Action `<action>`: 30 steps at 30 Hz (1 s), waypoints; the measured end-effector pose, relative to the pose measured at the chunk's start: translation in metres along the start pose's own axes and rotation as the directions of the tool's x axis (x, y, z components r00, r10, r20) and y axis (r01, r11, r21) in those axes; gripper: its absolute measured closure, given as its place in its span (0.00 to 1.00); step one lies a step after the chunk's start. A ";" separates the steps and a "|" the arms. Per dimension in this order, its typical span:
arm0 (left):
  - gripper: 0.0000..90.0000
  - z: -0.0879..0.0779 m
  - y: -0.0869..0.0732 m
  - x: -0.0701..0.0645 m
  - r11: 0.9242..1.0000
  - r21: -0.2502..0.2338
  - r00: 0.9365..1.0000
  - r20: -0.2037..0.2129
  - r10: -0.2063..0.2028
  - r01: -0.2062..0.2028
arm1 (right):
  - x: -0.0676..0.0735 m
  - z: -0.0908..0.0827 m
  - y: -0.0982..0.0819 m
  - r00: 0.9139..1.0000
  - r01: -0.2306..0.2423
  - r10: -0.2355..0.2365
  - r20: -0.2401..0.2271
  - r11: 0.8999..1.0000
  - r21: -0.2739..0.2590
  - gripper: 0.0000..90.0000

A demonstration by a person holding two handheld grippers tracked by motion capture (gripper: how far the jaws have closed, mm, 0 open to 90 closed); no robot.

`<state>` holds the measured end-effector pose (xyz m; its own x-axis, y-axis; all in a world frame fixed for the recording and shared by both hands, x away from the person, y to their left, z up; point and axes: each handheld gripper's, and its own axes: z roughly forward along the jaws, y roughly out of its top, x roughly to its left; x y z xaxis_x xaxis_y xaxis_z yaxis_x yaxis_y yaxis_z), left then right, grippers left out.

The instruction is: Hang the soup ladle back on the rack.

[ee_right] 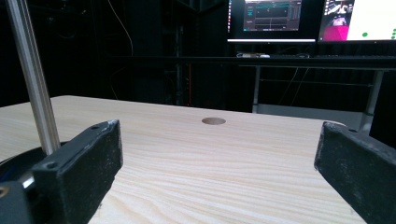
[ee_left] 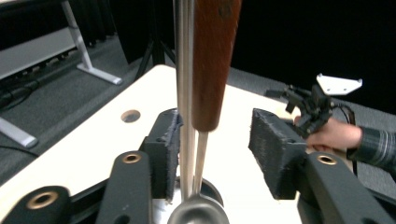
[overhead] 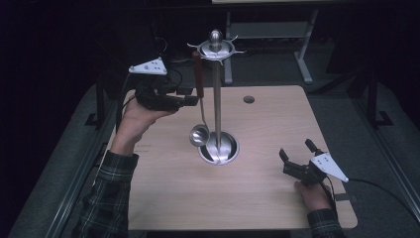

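**A:** Where was the ladle (overhead: 199,106) at that moment?

**B:** It hung from a hook at the top of the steel stand (overhead: 217,89), its brown wooden handle upright beside the pole and its bowl just above the stand's round base on the table (overhead: 173,188).

**A:** And the left gripper (overhead: 190,100)?

**B:** It was held level at the handle's lower end. In the left gripper view the jaws stood apart on either side of the handle and the pole, with a clear gap to the right-hand pad; the pads did not press on the wood. No earlier picture was at hand to compare.

**A:** What about the right gripper (overhead: 296,154)?

**B:** It rested low on the table near the front right corner, well apart from the stand. Its jaws were spread wide with only bare tabletop between them, as the right gripper view showed.
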<state>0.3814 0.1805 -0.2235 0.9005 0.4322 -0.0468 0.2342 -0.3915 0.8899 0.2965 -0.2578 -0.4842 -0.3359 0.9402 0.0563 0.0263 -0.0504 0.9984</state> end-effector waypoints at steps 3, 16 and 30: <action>0.52 -0.003 -0.004 -0.002 1.000 0.017 1.000 -0.004 0.003 -0.003 | 0.000 0.000 0.000 1.000 0.001 -0.001 0.001 1.000 -0.001 0.00; 0.38 -0.018 -0.028 0.000 0.998 0.059 0.999 -0.048 -0.023 0.025 | 0.000 0.000 0.000 1.000 0.000 0.000 0.001 1.000 0.000 0.00; 0.22 -0.032 -0.062 -0.001 0.997 0.059 0.993 -0.110 -0.047 0.053 | 0.000 0.000 0.000 1.000 0.001 -0.001 0.001 1.000 0.000 0.00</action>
<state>0.3542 0.2306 -0.2637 0.8429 0.5368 -0.0380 0.3033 -0.4155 0.8576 0.2965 -0.2578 -0.4842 -0.3349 0.9406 0.0555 0.0259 -0.0497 0.9984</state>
